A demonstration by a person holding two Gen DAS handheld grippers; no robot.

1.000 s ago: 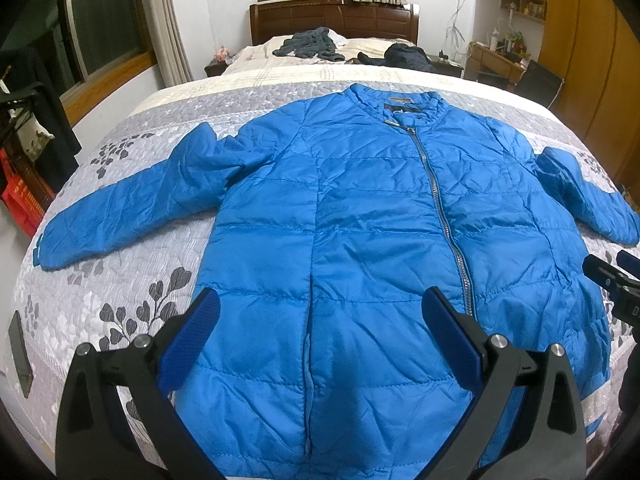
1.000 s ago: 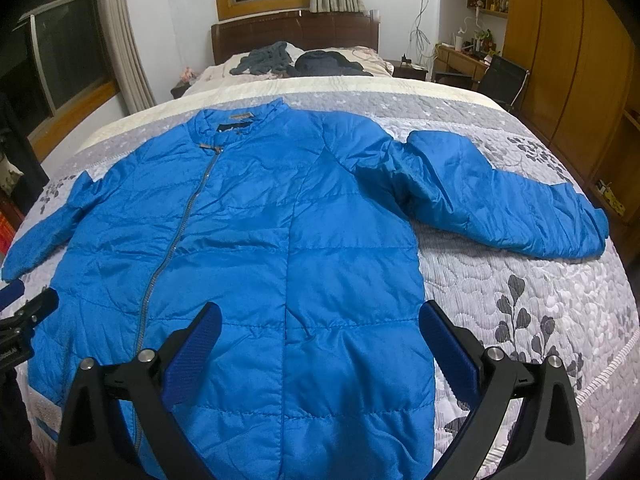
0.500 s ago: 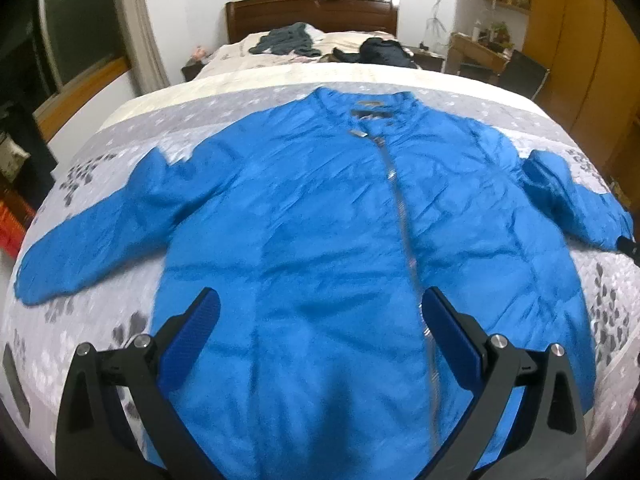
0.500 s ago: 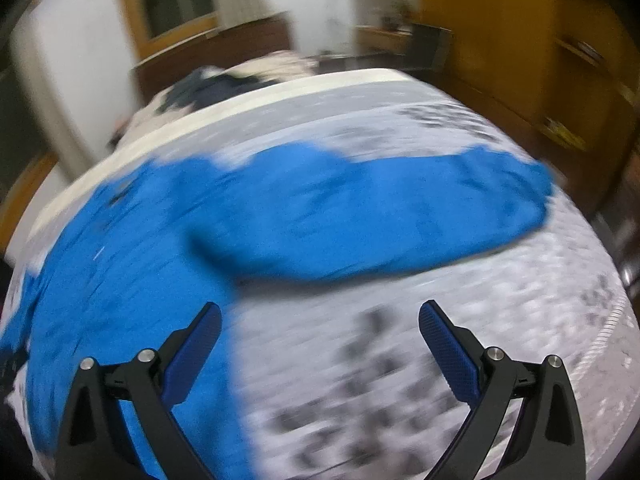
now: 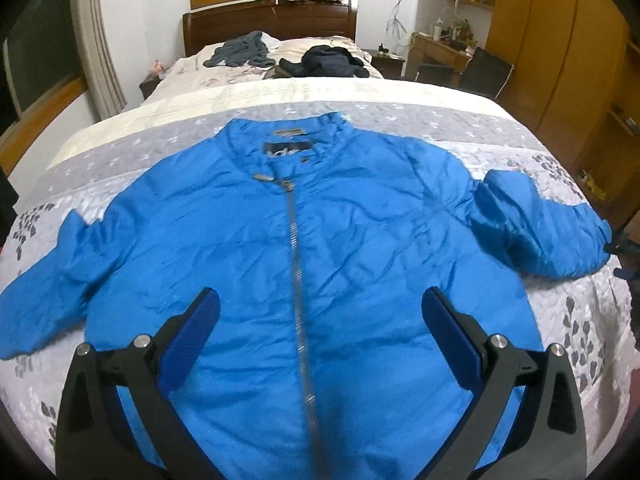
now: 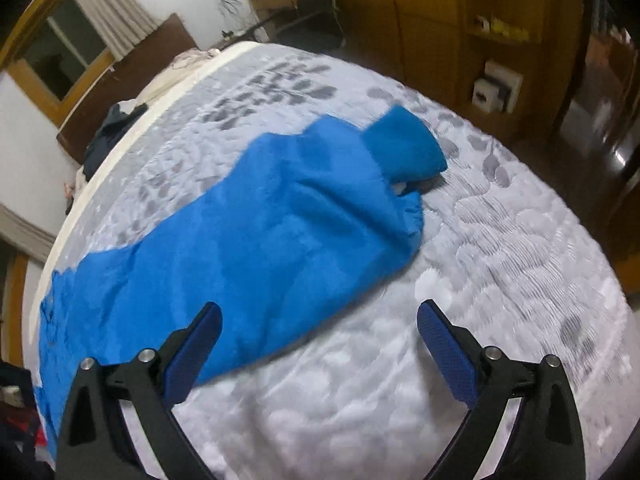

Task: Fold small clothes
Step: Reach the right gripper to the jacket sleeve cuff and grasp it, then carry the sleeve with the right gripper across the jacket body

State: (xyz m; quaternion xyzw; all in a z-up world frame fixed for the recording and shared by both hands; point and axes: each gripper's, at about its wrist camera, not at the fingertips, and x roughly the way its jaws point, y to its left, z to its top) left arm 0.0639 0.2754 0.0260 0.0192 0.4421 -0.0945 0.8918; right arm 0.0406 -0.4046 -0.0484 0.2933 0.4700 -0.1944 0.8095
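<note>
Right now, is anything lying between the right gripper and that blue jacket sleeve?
Nothing visible. The right gripper is open over bare quilt, and the jacket sleeve lies just ahead with only bedding between.

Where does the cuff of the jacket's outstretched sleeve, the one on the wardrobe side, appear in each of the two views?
Left wrist view: the cuff lies at the far right edge, on the quilt.
Right wrist view: the cuff is above centre, its end folded, ahead of the open right tongs.
Shared landmark: the headboard.
</note>
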